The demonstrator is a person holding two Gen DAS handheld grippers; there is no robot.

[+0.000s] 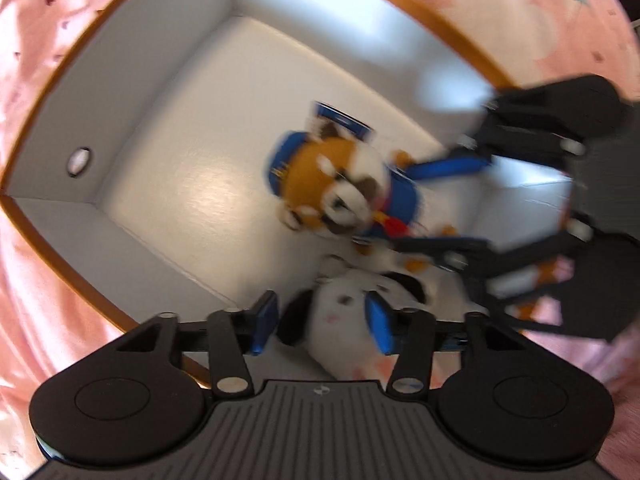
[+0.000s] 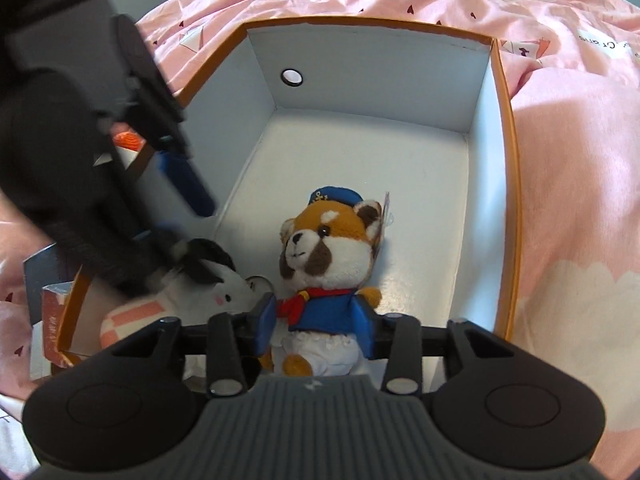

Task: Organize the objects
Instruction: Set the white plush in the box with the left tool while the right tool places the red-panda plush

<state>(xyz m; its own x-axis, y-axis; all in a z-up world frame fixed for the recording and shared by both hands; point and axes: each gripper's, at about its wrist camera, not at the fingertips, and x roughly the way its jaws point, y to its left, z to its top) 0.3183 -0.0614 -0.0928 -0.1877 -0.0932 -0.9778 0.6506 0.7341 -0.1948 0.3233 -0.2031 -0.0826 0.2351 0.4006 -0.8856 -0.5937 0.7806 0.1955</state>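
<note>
Box on the pink bed holds both toys. My right hand-held gripper straddles the fox, pads apart; my left hand-held gripper stands apart around the white plush.

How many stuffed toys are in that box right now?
2. A red panda plush in a sailor outfit lies on the floor of the box, between the right tool's fingers. A white plush with black ears lies beside it, under the left tool. Others might be hidden behind the tools.
</note>
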